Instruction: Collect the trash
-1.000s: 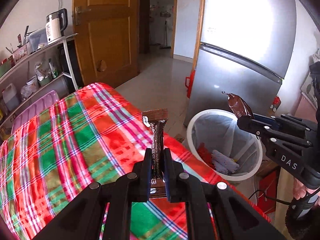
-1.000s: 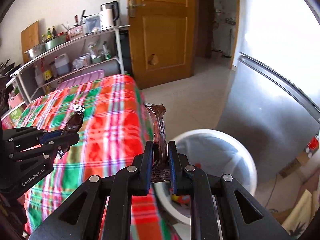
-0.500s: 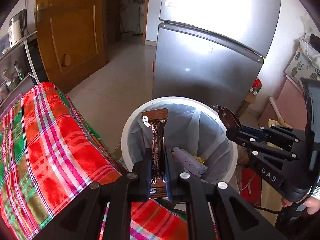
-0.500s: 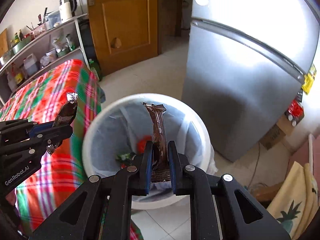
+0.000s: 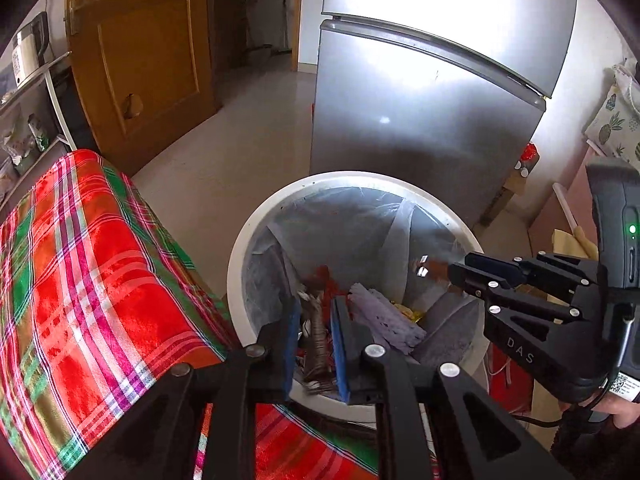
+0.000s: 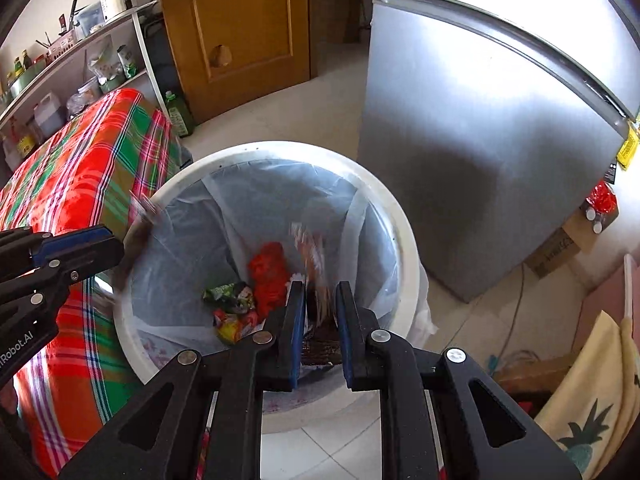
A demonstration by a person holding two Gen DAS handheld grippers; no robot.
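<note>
Both grippers hang over a white trash bin (image 5: 256, 220) (image 6: 404, 240) lined with a clear bag. My left gripper (image 5: 314, 314) is open; a brown snack wrapper (image 5: 316, 340), blurred, slips down between its jaws. My right gripper (image 6: 318, 300) is open too; its brown wrapper (image 6: 316, 264) is blurred and dropping between the jaws. The right gripper also shows in the left wrist view (image 5: 456, 274) with the wrapper's tip (image 5: 430, 268) at its fingertips. The left gripper shows in the right wrist view (image 6: 116, 250) at the bin's left rim.
The bin holds red, purple and colourful trash (image 6: 268, 276). A table with a red and green plaid cloth (image 5: 80, 280) stands left of the bin. A silver fridge (image 5: 424, 92) stands behind it, a wooden door (image 5: 140, 48) and shelves (image 6: 72, 52) further left.
Both grippers moved further over the bin and tilted down. Both jaws have opened, and the two brown wrappers they held are now loose and falling.
</note>
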